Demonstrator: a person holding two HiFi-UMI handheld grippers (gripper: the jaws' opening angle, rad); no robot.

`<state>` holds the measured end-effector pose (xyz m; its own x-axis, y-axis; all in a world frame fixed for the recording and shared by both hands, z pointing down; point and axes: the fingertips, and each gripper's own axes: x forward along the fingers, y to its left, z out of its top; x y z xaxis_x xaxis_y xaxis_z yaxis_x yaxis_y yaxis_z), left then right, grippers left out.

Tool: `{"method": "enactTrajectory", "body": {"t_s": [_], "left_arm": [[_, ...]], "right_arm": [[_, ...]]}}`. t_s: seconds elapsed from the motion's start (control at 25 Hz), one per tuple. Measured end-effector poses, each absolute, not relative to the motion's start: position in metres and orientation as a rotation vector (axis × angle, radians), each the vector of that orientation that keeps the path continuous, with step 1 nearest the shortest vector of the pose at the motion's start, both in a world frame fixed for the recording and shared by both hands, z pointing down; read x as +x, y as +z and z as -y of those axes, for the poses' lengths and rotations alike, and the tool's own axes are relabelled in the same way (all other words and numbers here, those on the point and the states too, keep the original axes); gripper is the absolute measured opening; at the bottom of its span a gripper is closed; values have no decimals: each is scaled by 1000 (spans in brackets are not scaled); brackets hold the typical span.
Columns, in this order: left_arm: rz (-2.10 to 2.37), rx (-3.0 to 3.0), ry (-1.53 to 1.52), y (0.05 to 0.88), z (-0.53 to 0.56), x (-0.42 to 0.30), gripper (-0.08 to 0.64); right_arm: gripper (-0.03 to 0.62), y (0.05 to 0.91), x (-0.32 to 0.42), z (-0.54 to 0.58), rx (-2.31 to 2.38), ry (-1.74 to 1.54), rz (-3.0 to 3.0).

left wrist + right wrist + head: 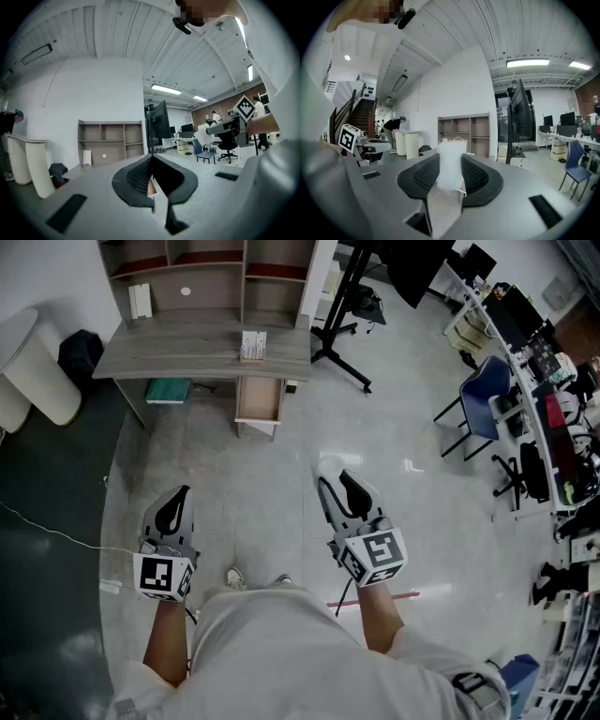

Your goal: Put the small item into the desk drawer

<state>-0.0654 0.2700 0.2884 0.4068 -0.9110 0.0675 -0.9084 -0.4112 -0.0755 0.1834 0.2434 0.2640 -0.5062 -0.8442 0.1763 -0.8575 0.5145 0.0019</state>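
Note:
My right gripper (332, 486) is shut on a small white, translucent item (328, 468); in the right gripper view the item (451, 161) stands upright between the black pads (476, 177). My left gripper (176, 497) is shut with nothing in it, and in the left gripper view its jaws (151, 182) meet at a thin slit. Both grippers hang over the floor, well short of the grey desk (187, 352). The desk drawer (259, 401) stands pulled open below the desk's right end.
A small white box (252, 345) sits on the desk and a shelf unit (211, 268) stands behind it. A green thing (169, 390) lies under the desk. White bins (37, 371) stand left, a black stand (342, 324) and a blue chair (483, 399) to the right.

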Motion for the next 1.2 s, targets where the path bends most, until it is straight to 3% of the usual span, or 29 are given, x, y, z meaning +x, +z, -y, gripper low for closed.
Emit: {"method": "enactTrajectory", "body": {"t_s": [0.84, 1.2], "left_arm": [[-1709, -2587, -220, 294, -300, -14, 8], [-1684, -2667, -183, 318, -253, 1, 8]], "right_arm": [[147, 284, 219, -270, 1368, 219, 2702], [147, 301, 230, -241, 1383, 248, 2627]]}}
